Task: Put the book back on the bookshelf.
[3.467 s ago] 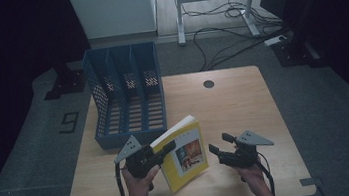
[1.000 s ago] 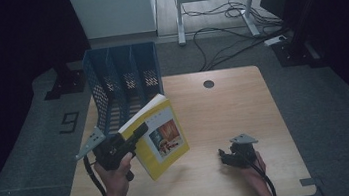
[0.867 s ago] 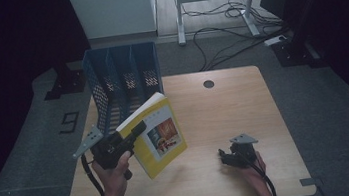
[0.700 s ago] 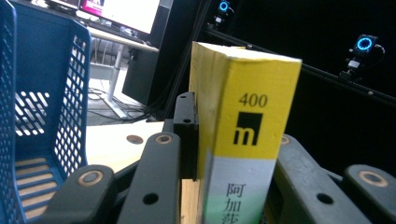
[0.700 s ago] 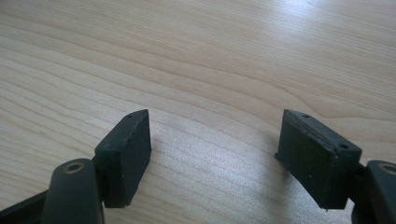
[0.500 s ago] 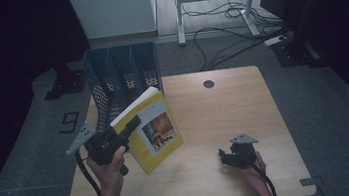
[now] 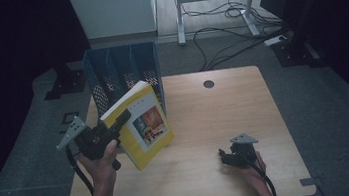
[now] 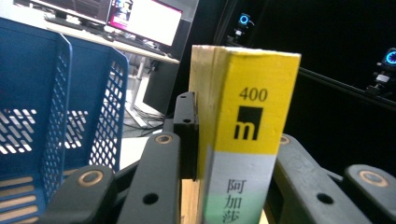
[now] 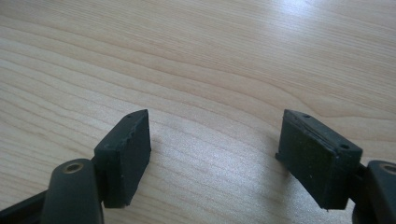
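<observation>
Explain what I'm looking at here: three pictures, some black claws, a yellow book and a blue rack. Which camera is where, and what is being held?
There is no robot arm: a person holds a hand tool with two black fingers in each hand. The high view looks down on a wooden table from above the person's side. The other two cameras ride on the tools and look along their fingers.

The left gripper is shut on a yellow book, held tilted above the table beside the blue file rack. Its own camera shows the book's spine clamped between the fingers.

The right gripper sits low at the table, open, holding nothing. Its camera shows bare wood between its fingers.
</observation>
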Motion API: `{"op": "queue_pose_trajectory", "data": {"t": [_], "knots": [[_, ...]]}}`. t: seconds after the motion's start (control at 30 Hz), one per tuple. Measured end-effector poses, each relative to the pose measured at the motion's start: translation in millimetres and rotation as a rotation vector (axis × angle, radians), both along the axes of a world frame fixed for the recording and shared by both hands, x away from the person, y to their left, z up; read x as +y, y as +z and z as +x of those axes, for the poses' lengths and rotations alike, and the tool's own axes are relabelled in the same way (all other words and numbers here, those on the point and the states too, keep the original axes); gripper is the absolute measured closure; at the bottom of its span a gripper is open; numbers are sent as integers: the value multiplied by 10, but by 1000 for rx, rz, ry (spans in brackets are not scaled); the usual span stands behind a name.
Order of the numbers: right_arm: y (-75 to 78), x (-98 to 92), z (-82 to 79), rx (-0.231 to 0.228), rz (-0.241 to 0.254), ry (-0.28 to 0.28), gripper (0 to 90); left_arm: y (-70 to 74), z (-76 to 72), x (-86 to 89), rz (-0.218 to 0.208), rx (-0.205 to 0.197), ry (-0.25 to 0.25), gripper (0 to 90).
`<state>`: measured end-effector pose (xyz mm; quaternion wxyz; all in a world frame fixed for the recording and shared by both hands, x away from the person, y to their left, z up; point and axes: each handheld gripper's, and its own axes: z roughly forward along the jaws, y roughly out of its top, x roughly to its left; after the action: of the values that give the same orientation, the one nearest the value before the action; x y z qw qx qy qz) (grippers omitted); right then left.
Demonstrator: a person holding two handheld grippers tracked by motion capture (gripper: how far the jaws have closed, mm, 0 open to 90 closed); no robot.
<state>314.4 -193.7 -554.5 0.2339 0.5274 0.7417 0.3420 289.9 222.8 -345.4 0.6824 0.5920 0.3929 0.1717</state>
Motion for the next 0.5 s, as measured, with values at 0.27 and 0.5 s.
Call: {"op": "queue_pose_trajectory", "data": {"t": [0.27, 0.5], "knots": [[0, -2, 1, 0, 0, -3, 244, 10, 47, 29, -8, 7, 27, 752], [0, -2, 1, 0, 0, -4, 244, 1, 97, 57, -4, 13, 62, 751]]}}
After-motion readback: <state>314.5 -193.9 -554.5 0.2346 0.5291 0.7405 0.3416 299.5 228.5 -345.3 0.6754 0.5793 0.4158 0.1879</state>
